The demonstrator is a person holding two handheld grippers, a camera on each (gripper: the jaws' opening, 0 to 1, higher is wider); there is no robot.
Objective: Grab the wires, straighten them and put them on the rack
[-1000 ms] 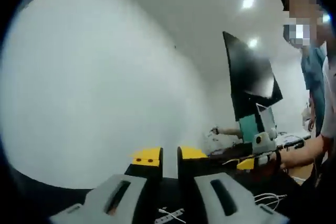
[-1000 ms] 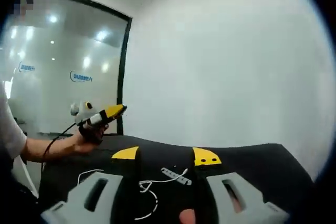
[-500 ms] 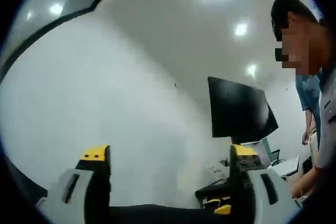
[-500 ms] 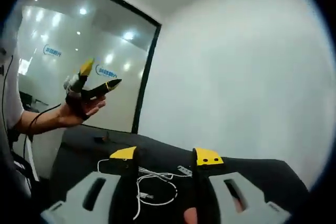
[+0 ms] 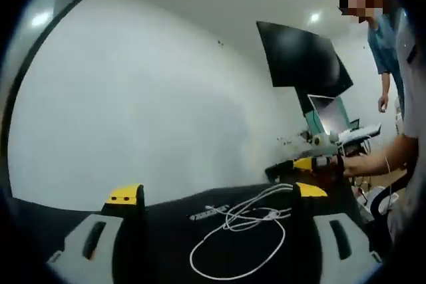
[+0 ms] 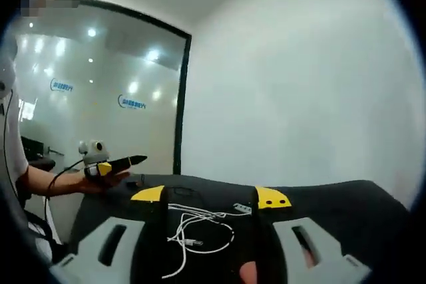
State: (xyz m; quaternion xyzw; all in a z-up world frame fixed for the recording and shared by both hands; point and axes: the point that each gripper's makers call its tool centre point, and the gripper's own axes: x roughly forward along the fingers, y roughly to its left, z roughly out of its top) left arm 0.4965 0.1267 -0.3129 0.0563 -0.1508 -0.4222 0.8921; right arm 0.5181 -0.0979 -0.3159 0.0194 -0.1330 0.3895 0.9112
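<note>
On the black table top a loose tangle of thin white wires lies untouched, sprawled at about 12 o'clock between the left gripper's two yellow-tipped jaws, which stand wide apart with nothing in them. Just beyond the tangle, toward 11 o'clock, rests a small grey strip-shaped connector block. In the right gripper view the same wires sit between the jaws of the right gripper, also spread and empty; the left gripper appears at 9 o'clock, held in a person's hand. Judgement: both tools are poised open above the tangle to take hold of it; no rack can be made out. A black wall-mounted screen hangs at 1 o'clock
</note>
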